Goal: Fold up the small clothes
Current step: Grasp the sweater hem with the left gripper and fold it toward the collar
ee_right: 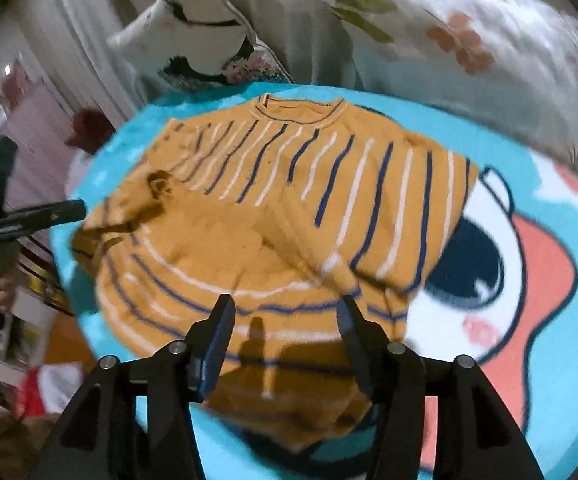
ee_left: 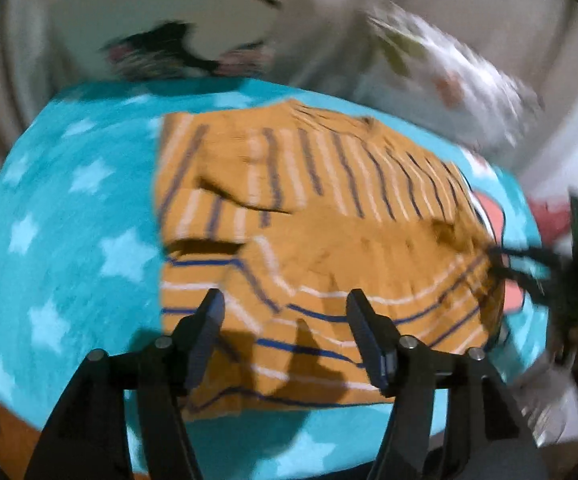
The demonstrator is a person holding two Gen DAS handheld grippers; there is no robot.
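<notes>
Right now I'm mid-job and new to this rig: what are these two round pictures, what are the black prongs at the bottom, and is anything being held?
There is no robot arm here. A person holds a hand-held claw in each hand, and each claw carries a wide-angle camera looking along its two fingers; that is why the pictures look round and bent. One picture is from the left claw, the other from the right claw. The black prongs are each claw's own fingers. Both claws are open, with nothing between their fingers. Below them lies an orange striped sweater, partly folded, on a turquoise blanket with stars and a cartoon print. Pillows sit behind.
</notes>
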